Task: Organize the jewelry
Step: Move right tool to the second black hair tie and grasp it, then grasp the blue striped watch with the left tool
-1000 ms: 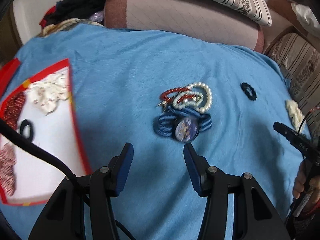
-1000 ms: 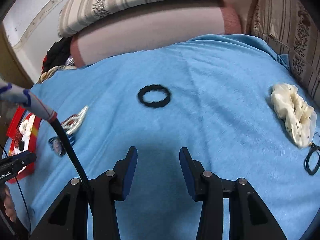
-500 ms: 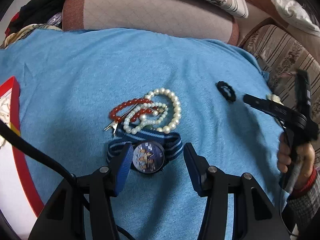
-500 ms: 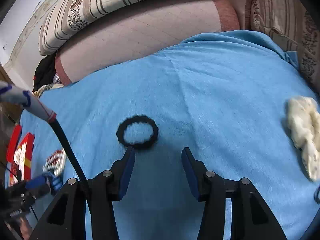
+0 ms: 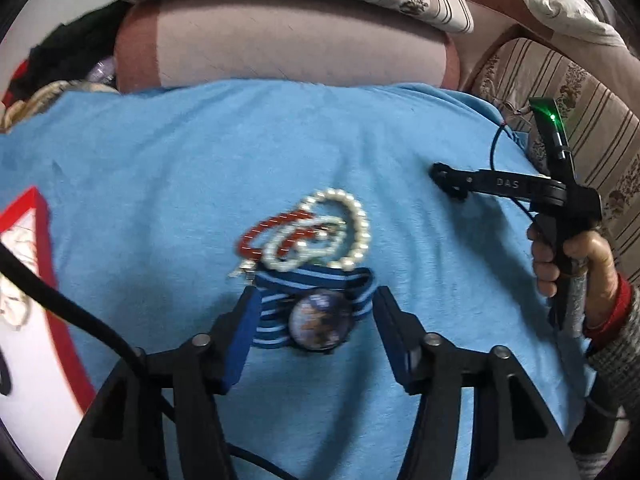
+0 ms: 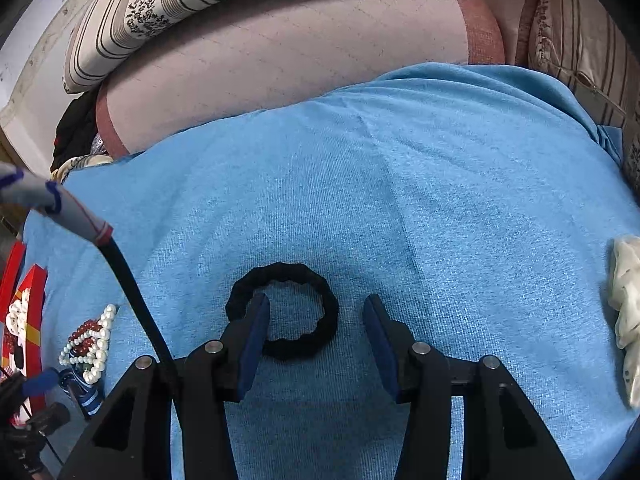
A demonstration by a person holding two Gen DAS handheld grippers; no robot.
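In the left wrist view my left gripper [image 5: 314, 304] is open, its blue fingers on either side of a watch [image 5: 318, 322] with a blue striped strap on the blue cloth. A white pearl string [image 5: 354, 224] and a red bead bracelet [image 5: 272, 232] lie tangled just beyond it. In the right wrist view my right gripper [image 6: 314, 312] is open over a black hair tie [image 6: 328, 304]; the left finger [image 6: 256, 328] sits inside the ring. The bead pile [image 6: 90, 340] shows at the left there.
A red-rimmed white box [image 5: 24, 320] holding some items lies at the left, also visible in the right wrist view [image 6: 20, 320]. A cream scrunchie [image 6: 626, 320] lies at the right. Pillows and cushions [image 5: 280, 40] bound the far side. The right hand-held gripper [image 5: 520, 192] hovers at the right.
Both grippers have moved forward and down. The watch now lies between my left fingers, and the black hair tie has come under my right fingers. Both stay open.
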